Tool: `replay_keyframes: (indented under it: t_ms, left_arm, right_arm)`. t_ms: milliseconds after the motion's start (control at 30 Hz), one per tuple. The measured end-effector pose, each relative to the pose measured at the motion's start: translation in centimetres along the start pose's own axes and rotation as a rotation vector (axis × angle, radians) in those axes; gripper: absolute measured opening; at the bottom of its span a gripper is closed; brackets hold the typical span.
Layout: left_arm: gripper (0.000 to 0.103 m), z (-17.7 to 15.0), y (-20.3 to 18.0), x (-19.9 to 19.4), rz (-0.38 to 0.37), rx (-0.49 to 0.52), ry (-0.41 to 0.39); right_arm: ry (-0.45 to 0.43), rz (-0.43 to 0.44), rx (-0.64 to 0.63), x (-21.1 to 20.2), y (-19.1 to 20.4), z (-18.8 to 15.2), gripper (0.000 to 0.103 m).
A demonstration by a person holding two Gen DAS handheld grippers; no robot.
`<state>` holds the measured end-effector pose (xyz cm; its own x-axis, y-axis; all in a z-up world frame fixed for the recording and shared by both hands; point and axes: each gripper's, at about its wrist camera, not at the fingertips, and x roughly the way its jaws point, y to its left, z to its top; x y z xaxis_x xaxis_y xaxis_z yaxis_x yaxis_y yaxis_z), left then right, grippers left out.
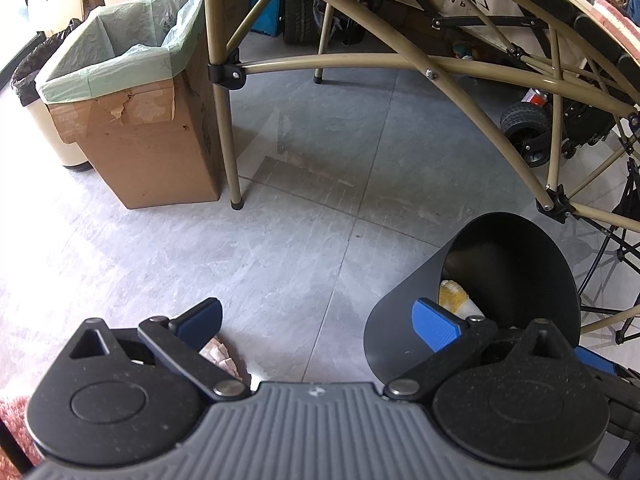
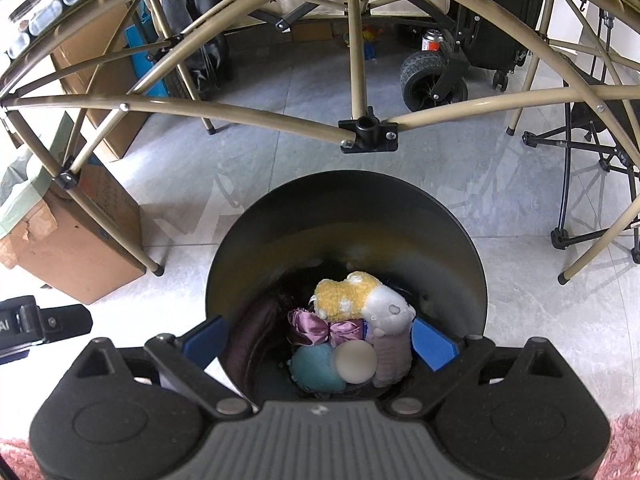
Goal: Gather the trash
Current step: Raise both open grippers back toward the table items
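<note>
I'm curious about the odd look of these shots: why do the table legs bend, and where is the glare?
Left wrist view: the wide lens bows the straight table legs into arcs, and daylight washes out the floor at left. Right wrist view: the same bowing of the frame, a pale sheen inside the black bin, and a blurred oval patch among the toys.
</note>
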<state>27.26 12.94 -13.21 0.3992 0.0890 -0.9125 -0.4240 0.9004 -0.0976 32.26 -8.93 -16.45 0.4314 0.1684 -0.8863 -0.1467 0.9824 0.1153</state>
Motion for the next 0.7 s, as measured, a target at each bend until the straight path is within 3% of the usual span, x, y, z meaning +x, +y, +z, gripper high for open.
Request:
replay_keyframes:
  t_ms: [367, 700]
  left_arm:
    - [0.103, 0.2, -0.7, -2.2, -0.019, 0.001, -0.087]
    - [0.103, 0.4, -1.7, -6.4, -0.058, 0.023, -0.222]
  right_arm:
    - [-0.065, -0.005, -0.018, -1.8, -0.4, 0.0, 0.099]
    - [-0.225, -0.007, -0.057, -6.8, -1.0, 0.1, 0.099]
